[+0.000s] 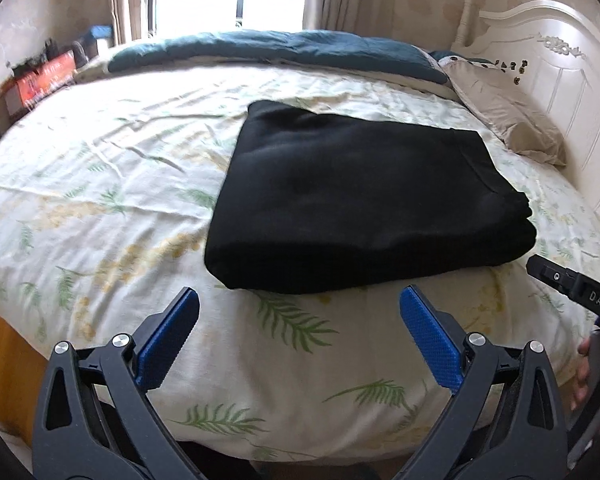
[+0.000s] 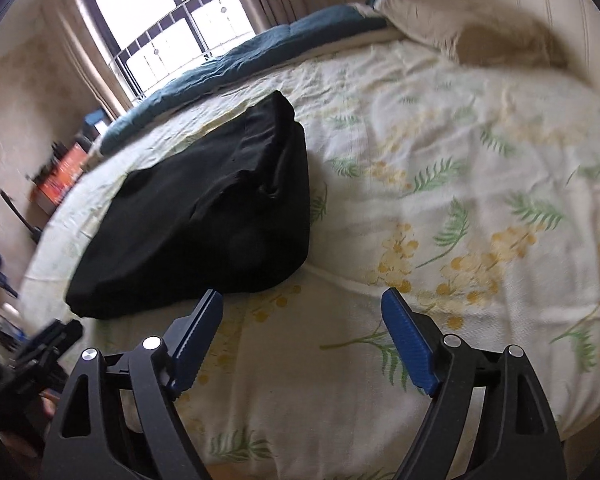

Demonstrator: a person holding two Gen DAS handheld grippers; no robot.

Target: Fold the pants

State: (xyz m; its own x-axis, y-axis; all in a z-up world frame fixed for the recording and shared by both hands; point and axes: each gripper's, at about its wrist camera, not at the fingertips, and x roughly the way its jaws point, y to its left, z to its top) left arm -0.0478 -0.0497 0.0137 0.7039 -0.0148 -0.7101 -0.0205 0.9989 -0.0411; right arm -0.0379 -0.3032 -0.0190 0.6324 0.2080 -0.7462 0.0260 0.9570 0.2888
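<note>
**Operator:** Left wrist view first: my left gripper (image 1: 299,316) has its blue fingers (image 1: 171,340) spread wide with nothing between them, hanging over bare floral sheet at the near edge of the bed (image 1: 100,184). Just beyond the fingertips lie the pants (image 1: 364,200), a black, thick, roughly square bundle resting flat on the sheet.

**Observer:** And the other side?

**Operator:** From the right wrist camera, the right gripper (image 2: 302,316) is likewise wide and empty. Its left finger (image 2: 198,336) sits just short of the bundle's near corner, apart from the cloth. The pants (image 2: 204,216) lie to the left of that gripper, on the sheet, well clear of the pillow (image 2: 480,36) by the headboard.

**Observer:** So the fold looks done?

**Operator:** That's my read; the bundle looks compact and neither gripper holds it. The right side edge shows stacked layers, slightly uneven.

**Observer:** What could spoil it?

**Operator:** Mainly me. The right view is blurred, and that left finger is close to the corner. If I swing it sideways, the ridged pad could catch the top layer and drag it open. The fabric looks soft and heavy, so a snagged layer would likely slide rather than spring back. Also, the bundle sits near the bed's front edge; a nudge toward me could tip it off. The other gripper shows at the right edge of the left view, so crossing hands risks a bump.
</note>
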